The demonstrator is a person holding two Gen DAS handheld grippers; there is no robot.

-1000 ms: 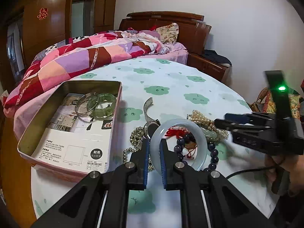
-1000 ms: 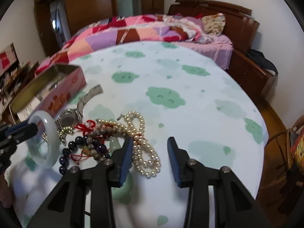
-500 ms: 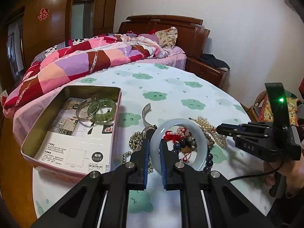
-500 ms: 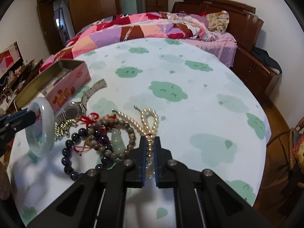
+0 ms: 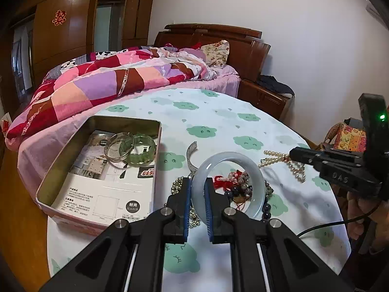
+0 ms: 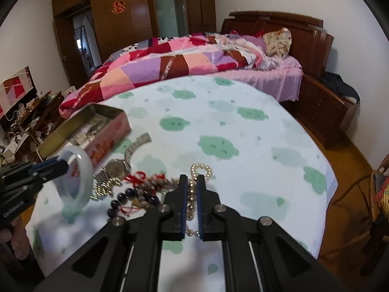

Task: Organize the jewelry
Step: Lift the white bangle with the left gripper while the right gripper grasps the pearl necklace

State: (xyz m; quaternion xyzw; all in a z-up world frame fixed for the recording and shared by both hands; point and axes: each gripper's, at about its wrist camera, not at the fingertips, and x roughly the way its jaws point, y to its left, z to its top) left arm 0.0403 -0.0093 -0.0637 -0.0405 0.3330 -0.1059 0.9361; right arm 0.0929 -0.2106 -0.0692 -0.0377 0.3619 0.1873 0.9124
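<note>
The left gripper (image 5: 196, 192) is gripping a pale jade bangle (image 5: 228, 185), its blue-padded fingers (image 5: 186, 199) pressing on the near-left part of the ring from both sides. The bangle is standing upright off the desk (image 5: 218, 121), above the heap of loose jewelry. In the right wrist view the same bangle (image 6: 77, 177) is showing at the left edge, clear of the cloth.

The right gripper (image 6: 192, 189) is clamping a pearl necklace (image 6: 200, 170); its fingers (image 6: 182, 194) are standing narrow with the strand running between the pads, and the rest of the pearls are trailing onto the cloth ahead.

An open metal tin (image 5: 60, 170) is sitting on the desk's left side, lined with a printed sheet. Two bangles are lying inside at its far end: a clear one (image 5: 118, 149) and a green one (image 5: 143, 152), overlapping.

Between the tin and the pearls, a metal watch (image 6: 119, 168), a gold bead chain (image 6: 104, 189), a red-corded piece (image 6: 138, 178) and a dark bead bracelet (image 6: 131, 198) are lying tangled together.

A person's hand (image 5: 362, 209) is holding the right gripper's handle.
</note>
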